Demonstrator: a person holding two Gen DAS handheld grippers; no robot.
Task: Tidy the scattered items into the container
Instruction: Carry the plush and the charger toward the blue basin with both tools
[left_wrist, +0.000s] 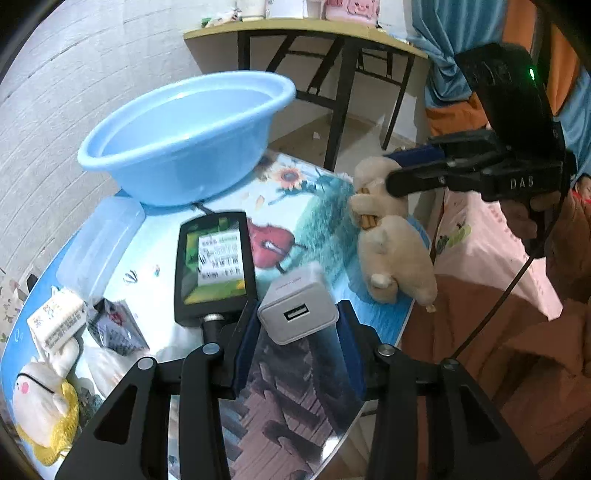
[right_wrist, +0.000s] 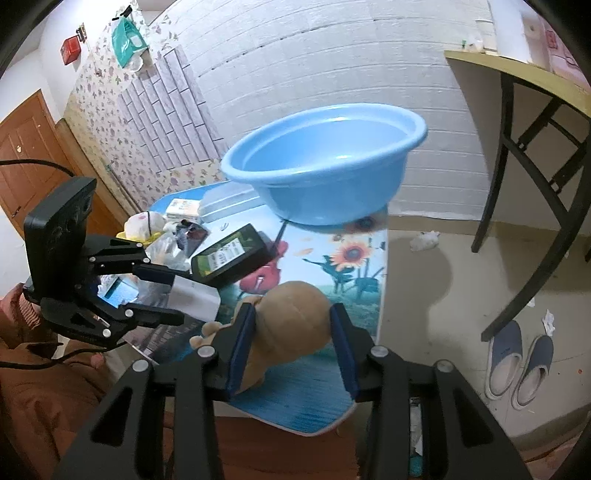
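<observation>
While gripped, plush toy (right_wrist: 291, 325) hides its face.

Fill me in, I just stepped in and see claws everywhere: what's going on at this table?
A person is tidying clutter into the blue basin, a claw in each hand. The left claw grips a white USB charger; the right claw holds a tan plush toy. Both items are above the table, short of the basin, which looks empty. A black device, a small carton and a white plush still wait on the table.
</observation>
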